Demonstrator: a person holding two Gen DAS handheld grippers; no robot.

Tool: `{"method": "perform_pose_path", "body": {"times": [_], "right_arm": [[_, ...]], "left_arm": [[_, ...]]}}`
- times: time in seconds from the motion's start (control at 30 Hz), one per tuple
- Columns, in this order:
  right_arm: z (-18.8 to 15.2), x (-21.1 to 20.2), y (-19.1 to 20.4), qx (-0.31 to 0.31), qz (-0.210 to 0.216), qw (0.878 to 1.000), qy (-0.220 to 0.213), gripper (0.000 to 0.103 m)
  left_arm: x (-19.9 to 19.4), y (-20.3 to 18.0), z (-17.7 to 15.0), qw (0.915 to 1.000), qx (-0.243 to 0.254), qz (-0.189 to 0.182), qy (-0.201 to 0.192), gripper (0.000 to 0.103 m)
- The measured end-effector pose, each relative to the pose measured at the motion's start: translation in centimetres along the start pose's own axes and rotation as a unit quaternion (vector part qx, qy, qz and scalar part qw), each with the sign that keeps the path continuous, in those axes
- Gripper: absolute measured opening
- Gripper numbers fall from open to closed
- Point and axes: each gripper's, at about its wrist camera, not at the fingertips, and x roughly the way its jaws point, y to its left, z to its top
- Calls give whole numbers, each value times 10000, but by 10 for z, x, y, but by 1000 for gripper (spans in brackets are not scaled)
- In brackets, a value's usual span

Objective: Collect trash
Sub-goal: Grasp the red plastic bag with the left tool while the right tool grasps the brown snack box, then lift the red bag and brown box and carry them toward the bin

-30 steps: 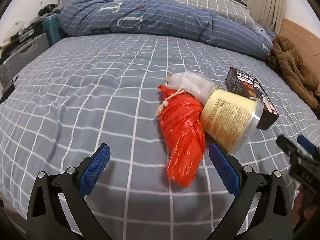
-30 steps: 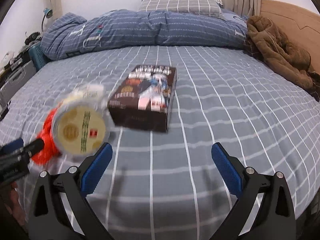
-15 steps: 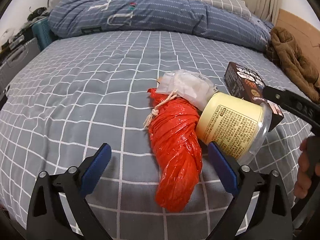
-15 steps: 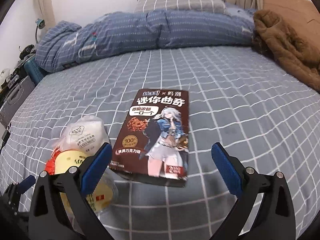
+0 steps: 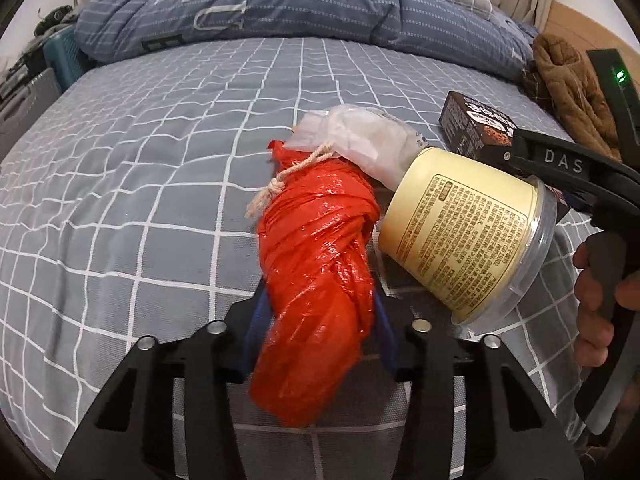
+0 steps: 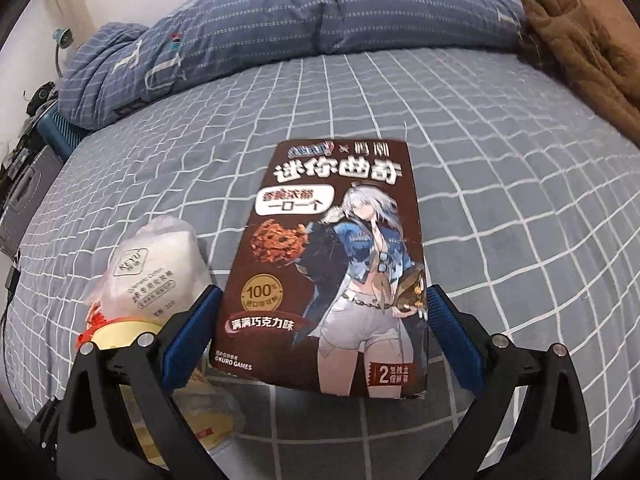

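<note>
Pickup was under way: left gripper [image 5: 316,328] had just closed onto the red bag [image 5: 316,272] (frame centre); right gripper [image 6: 320,336] was held wide around the cookie box [image 6: 332,264], and closing was called for next.

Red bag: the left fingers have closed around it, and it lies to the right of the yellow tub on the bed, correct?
Not quite. The left wrist view shows the red bag lying to the left of the yellow tub, not right. The rest holds: the left fingers are closed around the bag on the bed.
</note>
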Motion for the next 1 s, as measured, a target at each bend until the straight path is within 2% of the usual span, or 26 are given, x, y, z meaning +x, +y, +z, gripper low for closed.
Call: {"method": "perform_pose_path", "body": {"times": [0.17,1.0], "right_arm": [[-2,3,-9,51,4,10000,15,91],[-10,-49,-2,-283,-88,9986,-437,90]], "left_arm": [[-3,2,-1,10000,-25,-13,-74,37],[-47,10,-1,9994,-143,62,-298,37]]}}
